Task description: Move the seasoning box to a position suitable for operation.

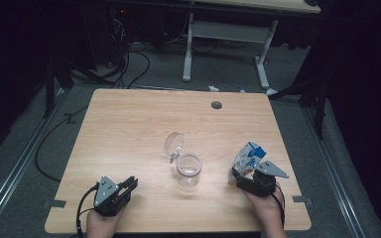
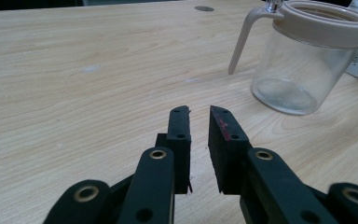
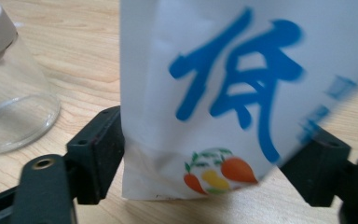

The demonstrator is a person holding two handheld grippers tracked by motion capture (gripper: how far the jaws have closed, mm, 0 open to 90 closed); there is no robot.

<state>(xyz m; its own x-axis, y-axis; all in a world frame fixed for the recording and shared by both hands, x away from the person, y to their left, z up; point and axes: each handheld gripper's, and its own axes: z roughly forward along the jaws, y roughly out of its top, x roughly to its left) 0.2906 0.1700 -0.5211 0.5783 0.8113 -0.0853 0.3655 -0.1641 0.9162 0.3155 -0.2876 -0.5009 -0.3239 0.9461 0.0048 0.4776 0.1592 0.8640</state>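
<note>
We found the right tongs (image 1: 243,173) at about four o'clock on the counter (image 1: 129,129), spread wide around the base of a white pouch (image 1: 248,156) with blue lettering. In the right gripper view the pouch (image 3: 223,93) stood upright between the two jaws; the left jaw sat just beside its edge, the right one looked a little apart from it, and we could not tell that either pad was pressing. We judged it framed rather than gripped. The left tongs (image 1: 129,184) rested at about seven o'clock, jaws narrowed to a slim gap with nothing between them, as the left gripper view (image 2: 199,140) showed plainly.

The clear jar (image 1: 188,169) stood near the middle of the counter, at nine o'clock from the pouch and well apart from the left tongs, its hinged lid (image 1: 174,145) tipped open at twelve o'clock behind it.

We judged the step in hand to be taking hold of the pouch for the jar. To do it well, we thought the jaws should close low and squarely on both flat sides, firmly enough that the soft pouch would not slip or fold, and lift it straight before carrying it toward nine o'clock. The idle left tongs could steady the jar, since a light jar might slide if nudged.
</note>
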